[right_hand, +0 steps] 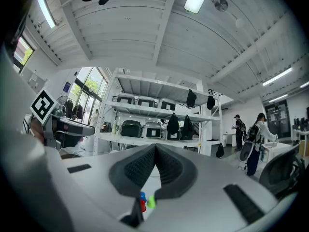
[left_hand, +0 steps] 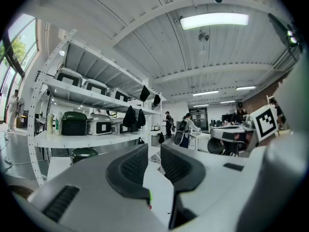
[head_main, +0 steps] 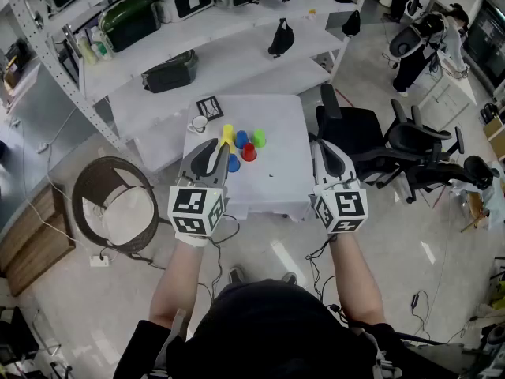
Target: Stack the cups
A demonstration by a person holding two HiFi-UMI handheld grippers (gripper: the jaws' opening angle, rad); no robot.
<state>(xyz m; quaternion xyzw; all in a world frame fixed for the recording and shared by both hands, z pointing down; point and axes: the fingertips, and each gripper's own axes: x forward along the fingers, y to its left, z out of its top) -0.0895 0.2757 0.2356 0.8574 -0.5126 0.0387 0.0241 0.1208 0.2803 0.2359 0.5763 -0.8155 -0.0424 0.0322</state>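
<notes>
Faces the white surface [head_main: 276,160] with both tongs held level at its near edge, short of the cups, with no stacking begun. Carries the left tongs [head_main: 211,148] a narrow crack apart and empty, probably readied for a first pick. Shows the right tongs [head_main: 326,147] clenched tight on nothing, likely parked off the surface's near right corner to leave the view of the cups clear. Finds the cups loose and separate on the surface's left half: yellow cup [head_main: 227,135], blue cup [head_main: 241,139] and green cup [head_main: 258,139] in a row toward the middle, red cup [head_main: 248,151] just nearer, and a second blue cup [head_main: 233,163] closest to the near edge, partly hidden behind the left tongs. Places a white mug [head_main: 200,123] and a marker card [head_main: 209,107] at the surface's far left corner, apart from the cups and seemingly no part of the job.
</notes>
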